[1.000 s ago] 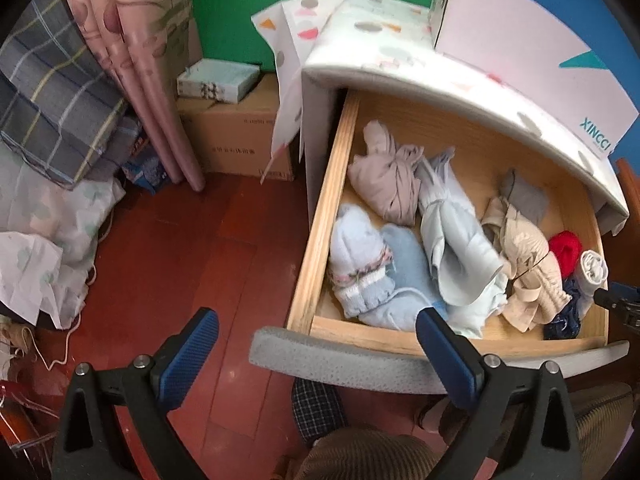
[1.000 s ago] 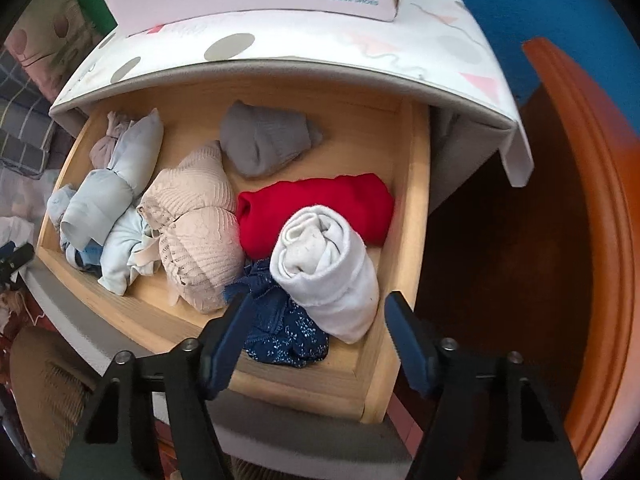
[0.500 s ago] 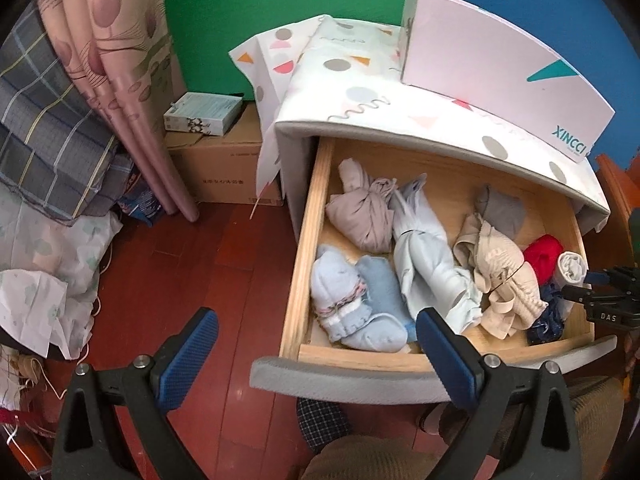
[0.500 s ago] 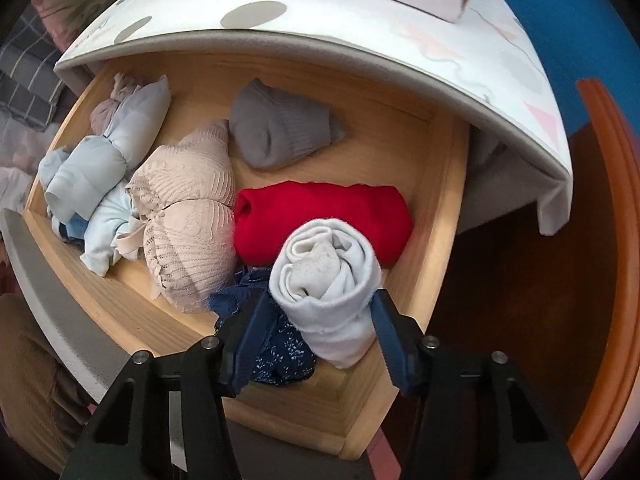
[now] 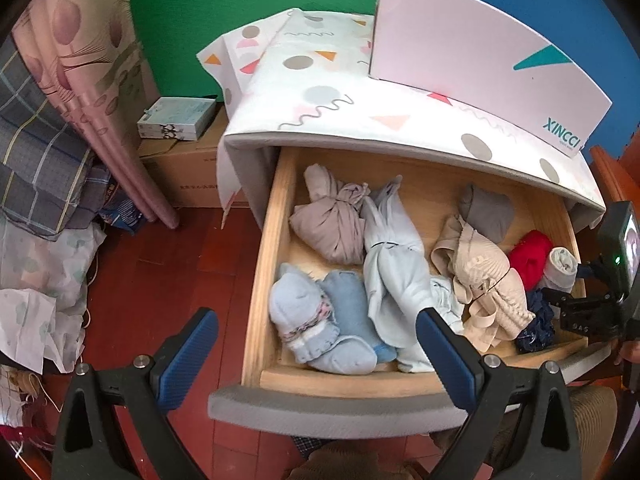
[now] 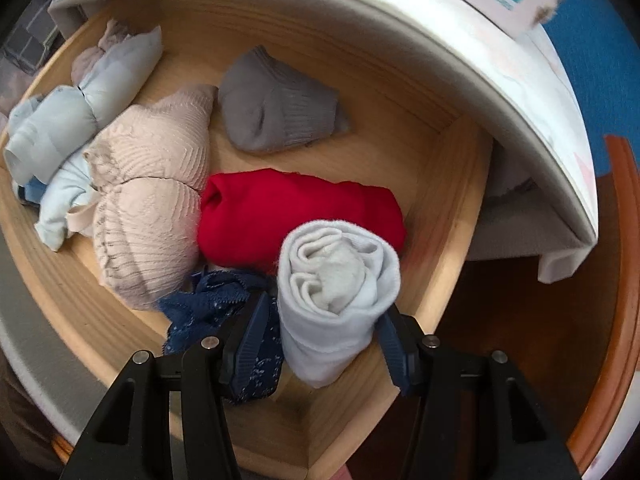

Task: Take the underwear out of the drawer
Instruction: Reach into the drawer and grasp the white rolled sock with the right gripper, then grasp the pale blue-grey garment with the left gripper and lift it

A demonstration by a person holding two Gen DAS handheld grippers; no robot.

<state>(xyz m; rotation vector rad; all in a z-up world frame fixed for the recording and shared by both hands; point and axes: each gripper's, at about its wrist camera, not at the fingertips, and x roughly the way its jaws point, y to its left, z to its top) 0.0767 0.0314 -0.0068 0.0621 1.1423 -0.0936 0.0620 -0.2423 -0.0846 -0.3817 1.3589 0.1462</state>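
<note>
Wooden drawer (image 6: 452, 184) pulled open, full of rolled clothes. Right gripper (image 6: 324, 344) clenched on white rolled underwear (image 6: 340, 280) at front-right corner; grasp step, next prob. lift straight up. Navy lace piece (image 6: 212, 304) touches it, may snag. Left gripper (image 5: 316, 356) released, hovering over drawer front.

One open drawer (image 5: 272, 240) holds about nine bundles of clothing (image 6: 256, 100); one shoebox (image 5: 480, 52) sits on top.

Soft, even daylight, no glare. Both fisheye views bow and darken at the rims. The right wrist view is slightly motion-blurred.
</note>
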